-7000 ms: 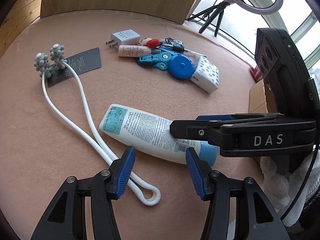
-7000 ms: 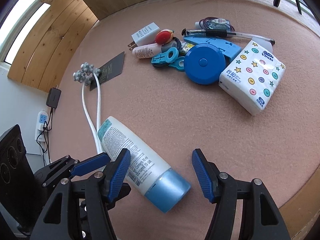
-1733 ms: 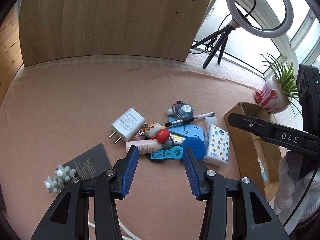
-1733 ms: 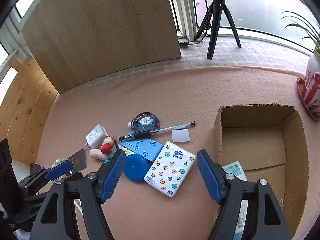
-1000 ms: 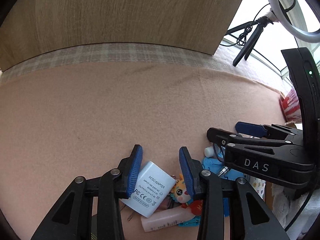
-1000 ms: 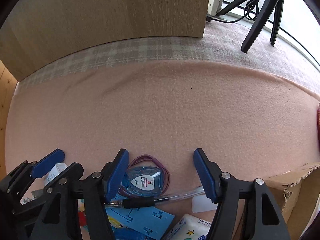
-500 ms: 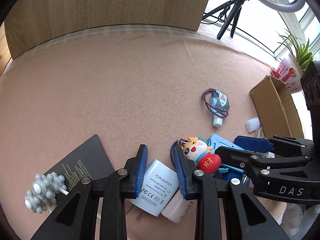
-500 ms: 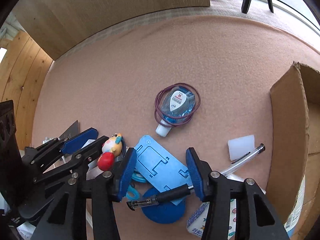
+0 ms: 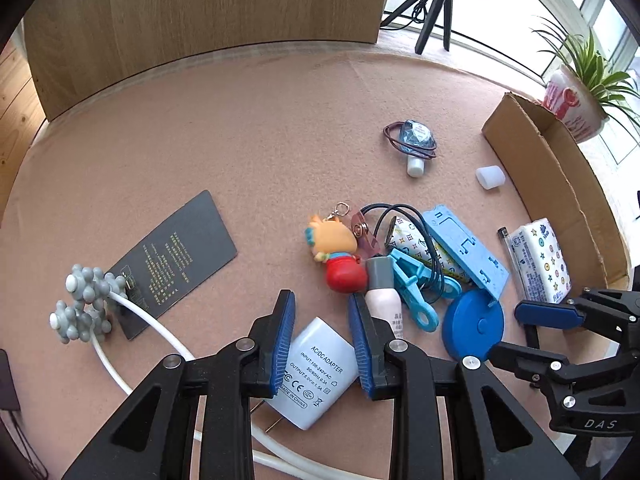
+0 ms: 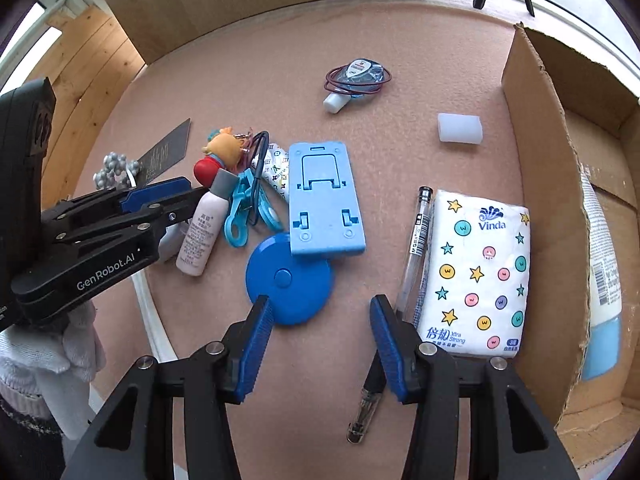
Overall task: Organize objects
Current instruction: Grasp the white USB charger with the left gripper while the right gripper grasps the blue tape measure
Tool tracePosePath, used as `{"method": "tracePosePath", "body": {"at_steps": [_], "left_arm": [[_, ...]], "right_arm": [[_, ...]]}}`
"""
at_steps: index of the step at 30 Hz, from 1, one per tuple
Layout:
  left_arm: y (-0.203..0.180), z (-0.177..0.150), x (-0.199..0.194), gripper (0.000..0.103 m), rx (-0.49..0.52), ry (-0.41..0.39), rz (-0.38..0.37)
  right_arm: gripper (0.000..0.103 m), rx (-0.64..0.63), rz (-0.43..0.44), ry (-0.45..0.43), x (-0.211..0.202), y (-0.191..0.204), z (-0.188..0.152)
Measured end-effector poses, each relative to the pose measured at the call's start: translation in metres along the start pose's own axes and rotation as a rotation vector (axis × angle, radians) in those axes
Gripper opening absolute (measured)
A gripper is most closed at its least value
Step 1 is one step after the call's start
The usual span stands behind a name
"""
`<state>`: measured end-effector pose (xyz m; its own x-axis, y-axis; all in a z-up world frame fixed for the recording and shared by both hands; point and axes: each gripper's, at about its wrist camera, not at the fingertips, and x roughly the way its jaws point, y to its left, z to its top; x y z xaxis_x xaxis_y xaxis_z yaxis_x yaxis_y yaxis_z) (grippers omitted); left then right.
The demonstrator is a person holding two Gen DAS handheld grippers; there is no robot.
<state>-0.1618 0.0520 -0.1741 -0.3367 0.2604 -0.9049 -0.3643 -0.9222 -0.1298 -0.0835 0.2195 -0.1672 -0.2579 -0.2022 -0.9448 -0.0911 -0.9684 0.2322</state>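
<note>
My left gripper is shut on the white AC/DC adapter, whose prongs point back toward me. Beside it lie a pink bottle, a doll keychain and blue clips. My right gripper hovers over bare felt with its jaws closing and nothing between them. A round blue tape measure sits by its left finger. A pen and a star-print tissue pack are by its right finger. A blue phone stand overlaps the tape measure.
A cardboard box stands at the right with a lotion tube inside. A small blue bottle with a hair band and a white cap lie farther back. At the left are a black card and a white massager.
Both grippers have drawn back from the wooden wall over the pile. The left jaws narrowed on the adapter, which moved away from the doll with them. The right jaws narrowed.
</note>
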Motion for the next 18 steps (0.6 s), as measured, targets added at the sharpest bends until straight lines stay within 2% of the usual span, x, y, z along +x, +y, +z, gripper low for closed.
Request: {"method": "tracePosePath", "body": {"at_steps": [2, 10, 12, 18], "left_arm": [[0.005, -0.001, -0.004, 0.032, -0.019, -0.011, 0.008], [0.022, -0.013, -0.043, 0.032, -0.081, -0.096, -0.018], [0.021, -0.02, -0.049, 0.032, -0.066, -0.099, -0.034], [0.008, -0.03, -0.044, 0.032, 0.014, -0.076, -0.01]], "right_arm": [[0.04, 0.01, 0.0, 0.004, -0.001, -0.006, -0.001], [0.039, 0.071, 0.085, -0.078, -0.031, -0.013, -0.007], [0.039, 0.065, 0.082, -0.084, -0.036, -0.015, -0.011], [0.041, 0.023, 0.051, -0.063, -0.021, -0.002, -0.006]]}}
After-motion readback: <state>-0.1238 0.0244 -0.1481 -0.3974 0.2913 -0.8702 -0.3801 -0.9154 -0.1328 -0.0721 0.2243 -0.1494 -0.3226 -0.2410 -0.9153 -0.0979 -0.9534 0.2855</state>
